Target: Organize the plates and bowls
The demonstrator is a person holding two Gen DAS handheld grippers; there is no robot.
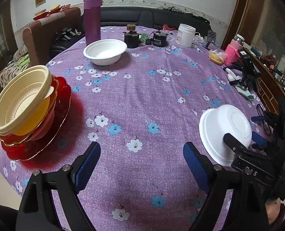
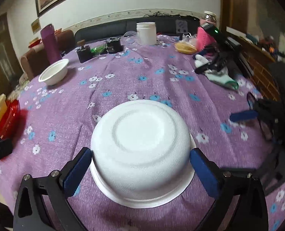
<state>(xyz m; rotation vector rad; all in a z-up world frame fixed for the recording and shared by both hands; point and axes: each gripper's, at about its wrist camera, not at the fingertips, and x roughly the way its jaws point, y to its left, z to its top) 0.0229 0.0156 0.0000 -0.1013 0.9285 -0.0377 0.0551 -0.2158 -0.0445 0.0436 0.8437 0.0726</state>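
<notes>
A white bowl (image 2: 140, 144) sits upside down between my right gripper's (image 2: 140, 165) blue pads, which press its sides; it also shows in the left wrist view (image 1: 221, 127), tilted and lifted off the purple floral tablecloth (image 1: 142, 100). A second white bowl (image 1: 105, 51) stands upright at the far left of the table, also in the right wrist view (image 2: 55, 72). A stack of cream, yellow and red bowls (image 1: 23, 105) rests on a red plate (image 1: 46, 140) at the left edge. My left gripper (image 1: 141, 163) is open and empty above the cloth.
At the back stand a purple flask (image 1: 92, 19), a black jar (image 1: 132, 37), a black device (image 1: 159, 38) and a white jar (image 1: 185, 34). At the right lie a pink sleeve (image 1: 232, 53), gloves (image 2: 215, 75), another gripper tool (image 1: 244, 73) and glasses (image 1: 263, 119).
</notes>
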